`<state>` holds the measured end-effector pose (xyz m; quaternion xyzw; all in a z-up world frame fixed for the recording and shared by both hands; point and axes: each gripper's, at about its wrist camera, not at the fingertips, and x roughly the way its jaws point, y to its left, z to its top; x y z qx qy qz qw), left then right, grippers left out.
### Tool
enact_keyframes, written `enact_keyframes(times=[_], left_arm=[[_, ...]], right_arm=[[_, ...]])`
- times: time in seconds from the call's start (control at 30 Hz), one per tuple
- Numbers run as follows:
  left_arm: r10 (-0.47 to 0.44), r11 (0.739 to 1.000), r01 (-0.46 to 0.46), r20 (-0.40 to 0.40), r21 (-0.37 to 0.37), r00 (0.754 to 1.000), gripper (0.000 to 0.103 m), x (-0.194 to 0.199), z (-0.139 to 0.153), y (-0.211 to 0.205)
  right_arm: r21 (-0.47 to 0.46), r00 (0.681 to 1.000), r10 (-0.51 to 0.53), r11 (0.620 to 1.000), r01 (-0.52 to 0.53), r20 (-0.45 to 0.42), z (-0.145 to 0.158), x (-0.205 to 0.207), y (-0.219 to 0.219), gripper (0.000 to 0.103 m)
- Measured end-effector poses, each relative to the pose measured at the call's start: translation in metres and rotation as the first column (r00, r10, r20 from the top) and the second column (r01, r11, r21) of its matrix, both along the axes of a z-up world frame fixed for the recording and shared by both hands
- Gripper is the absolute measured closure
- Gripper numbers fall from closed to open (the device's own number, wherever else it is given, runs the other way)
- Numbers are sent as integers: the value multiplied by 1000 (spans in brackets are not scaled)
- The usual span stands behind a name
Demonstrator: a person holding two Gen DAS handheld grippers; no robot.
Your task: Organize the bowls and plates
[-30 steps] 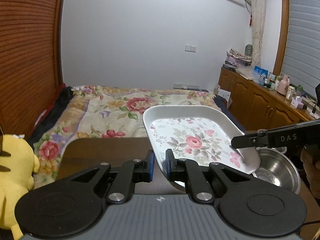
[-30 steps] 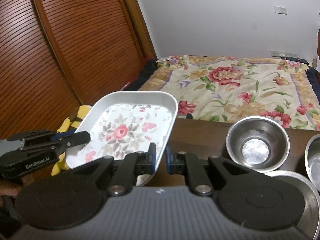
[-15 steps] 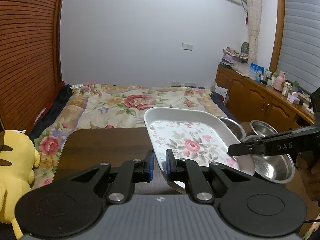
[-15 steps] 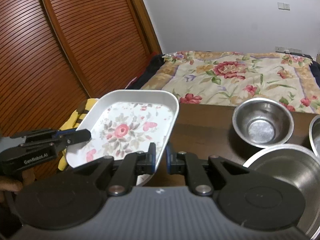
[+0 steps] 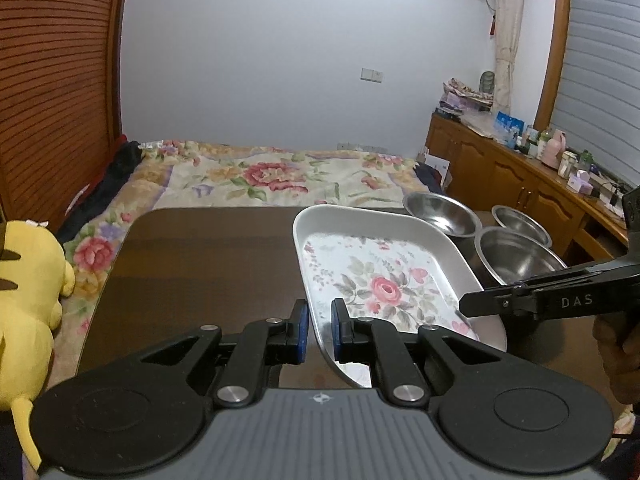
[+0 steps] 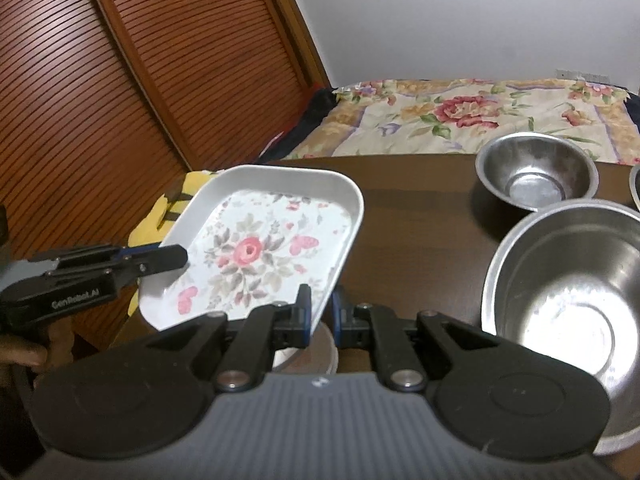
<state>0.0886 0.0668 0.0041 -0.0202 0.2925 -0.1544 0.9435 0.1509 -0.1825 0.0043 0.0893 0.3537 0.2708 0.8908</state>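
A white rectangular plate with a rose print (image 5: 384, 276) (image 6: 260, 252) hangs above the dark wooden table (image 5: 200, 248). My left gripper (image 5: 319, 330) is shut on its near left rim. My right gripper (image 6: 321, 312) is shut on its opposite rim; it shows in the left wrist view (image 5: 464, 306) as a black arm marked DAS. The left gripper shows in the right wrist view (image 6: 182, 256). Three steel bowls (image 6: 568, 308) (image 6: 536, 172) (image 5: 520, 220) stand on the table's right part. A round dish (image 6: 316, 354) lies under the plate.
A yellow plush toy (image 5: 28, 292) lies left of the table. A bed with a floral cover (image 5: 272, 180) is behind the table. A wooden slatted wardrobe (image 6: 120, 80) stands at the left, a cluttered wooden sideboard (image 5: 520, 176) at the right.
Both grippers have carried the plate down and toward the table. More of the table top and the steel bowls has come into view. Both grips on the plate are unchanged.
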Motion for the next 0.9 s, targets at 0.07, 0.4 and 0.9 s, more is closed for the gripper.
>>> enact_keyframes(times=[0.07, 0.4, 0.9], left_arm=[[2, 1000, -2, -4, -4, 1000, 90, -5, -2, 1], [13, 1000, -13, -43, -6, 999, 90, -22, -21, 4], [14, 999, -11, -66, 48, 998, 90, -34, -38, 2]], right_arm=[[-1, 1000, 7, 1000, -7, -1, -1, -4, 0, 91], [-19, 999, 41, 999, -41, 10, -9, -28, 4, 91], [-35, 999, 55, 998, -55, -2, -22, -44, 7, 90]])
